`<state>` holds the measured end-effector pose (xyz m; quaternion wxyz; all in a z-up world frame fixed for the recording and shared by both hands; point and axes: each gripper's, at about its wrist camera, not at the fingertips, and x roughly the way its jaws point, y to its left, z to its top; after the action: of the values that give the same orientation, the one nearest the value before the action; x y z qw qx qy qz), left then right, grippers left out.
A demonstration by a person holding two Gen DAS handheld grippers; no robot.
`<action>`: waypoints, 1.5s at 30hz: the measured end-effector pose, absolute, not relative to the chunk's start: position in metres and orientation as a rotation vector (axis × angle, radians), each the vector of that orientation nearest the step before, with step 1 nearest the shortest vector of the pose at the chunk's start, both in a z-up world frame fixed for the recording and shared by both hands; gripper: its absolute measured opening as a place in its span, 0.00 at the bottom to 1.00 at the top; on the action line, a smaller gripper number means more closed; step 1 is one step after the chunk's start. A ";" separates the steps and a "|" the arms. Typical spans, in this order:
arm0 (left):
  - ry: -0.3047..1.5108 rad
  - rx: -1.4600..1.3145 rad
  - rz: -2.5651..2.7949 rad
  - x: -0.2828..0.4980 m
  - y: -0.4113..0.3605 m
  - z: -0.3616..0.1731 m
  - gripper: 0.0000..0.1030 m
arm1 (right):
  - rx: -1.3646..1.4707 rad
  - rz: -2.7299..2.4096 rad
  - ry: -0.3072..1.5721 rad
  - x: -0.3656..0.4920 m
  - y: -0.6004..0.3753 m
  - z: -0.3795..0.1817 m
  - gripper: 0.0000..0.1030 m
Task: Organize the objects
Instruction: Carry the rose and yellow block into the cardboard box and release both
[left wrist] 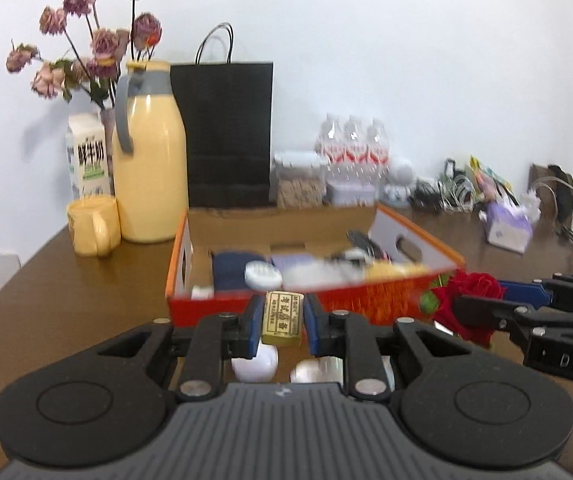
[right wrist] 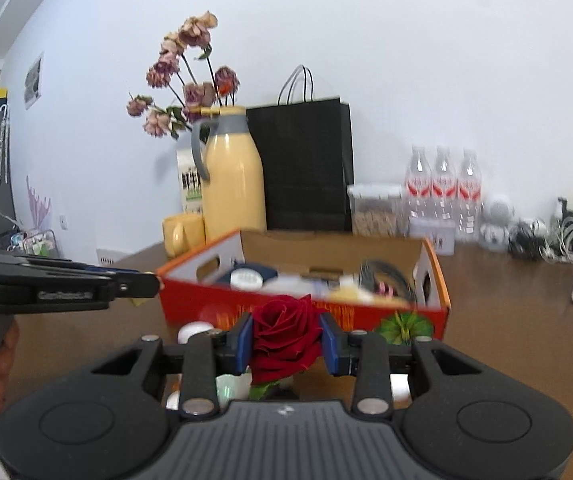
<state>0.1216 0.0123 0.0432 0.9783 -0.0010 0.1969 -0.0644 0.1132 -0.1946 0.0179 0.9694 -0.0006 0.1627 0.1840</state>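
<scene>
Left gripper [left wrist: 282,322] fingers clamp a gold box [left wrist: 282,318]; right gripper [right wrist: 287,344] fingers clamp a rose [right wrist: 284,334]; the open carton [left wrist: 346,304] lies just ahead of both.

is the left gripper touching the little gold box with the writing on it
Touching. In the left wrist view the left gripper has both blue pads pressed against the sides of the gold box, holding it in front of the red cardboard box.

Box contents [left wrist: 318,268] motion-blurred, unidentifiable; white round items [left wrist: 255,364] half hidden beneath hand-held gripper [left wrist: 282,322].
</scene>
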 end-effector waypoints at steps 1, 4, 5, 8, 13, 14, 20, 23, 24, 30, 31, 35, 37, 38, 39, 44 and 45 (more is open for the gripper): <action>0.387 -0.004 -0.126 0.128 0.010 0.047 0.21 | 0.001 0.376 0.318 0.122 -0.193 0.023 0.33; 0.362 -0.011 -0.107 0.153 0.005 0.057 0.21 | -0.006 0.379 0.298 0.147 -0.185 0.036 0.33; 0.356 -0.020 -0.094 0.164 0.004 0.060 0.21 | -0.010 0.377 0.294 0.159 -0.182 0.040 0.33; 0.349 -0.051 -0.055 0.191 0.003 0.064 0.21 | -0.018 0.370 0.287 0.190 -0.173 0.048 0.33; 0.341 -0.050 0.008 0.234 0.000 0.063 0.21 | -0.033 0.345 0.308 0.243 -0.160 0.044 0.32; 0.341 -0.051 0.018 0.242 0.000 0.061 0.21 | -0.028 0.340 0.316 0.253 -0.158 0.041 0.32; 0.377 -0.056 0.092 0.284 0.000 0.043 0.21 | 0.055 0.304 0.391 0.307 -0.162 0.012 0.32; 0.420 -0.038 0.081 0.294 0.001 0.029 0.22 | 0.054 0.301 0.430 0.315 -0.164 -0.003 0.32; 0.431 -0.027 0.080 0.295 0.001 0.026 0.22 | 0.059 0.302 0.440 0.315 -0.166 -0.006 0.32; 0.440 -0.014 0.062 0.293 -0.002 0.019 0.22 | 0.042 0.287 0.452 0.314 -0.167 -0.012 0.32; 0.437 -0.017 0.057 0.291 -0.001 0.019 0.22 | 0.037 0.286 0.453 0.312 -0.167 -0.012 0.32; 0.420 -0.016 0.046 0.287 -0.002 0.019 0.23 | 0.024 0.284 0.463 0.308 -0.167 -0.012 0.36; 0.408 -0.017 0.051 0.284 -0.002 0.021 0.30 | 0.022 0.279 0.465 0.306 -0.168 -0.012 0.39; 0.399 -0.018 0.055 0.282 -0.002 0.022 0.40 | 0.022 0.279 0.464 0.305 -0.168 -0.012 0.41; 0.389 -0.019 0.058 0.281 -0.002 0.024 0.46 | 0.022 0.279 0.463 0.304 -0.169 -0.011 0.47; 0.326 -0.005 0.097 0.270 -0.003 0.032 0.89 | 0.021 0.263 0.426 0.295 -0.173 -0.005 0.86; 0.319 -0.004 0.104 0.268 -0.003 0.033 0.96 | 0.022 0.264 0.420 0.293 -0.174 -0.004 0.91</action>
<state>0.2681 -0.0033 0.0331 0.9860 -0.0022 0.1587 0.0520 0.2933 -0.1741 -0.0039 0.9693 0.0108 0.2080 0.1308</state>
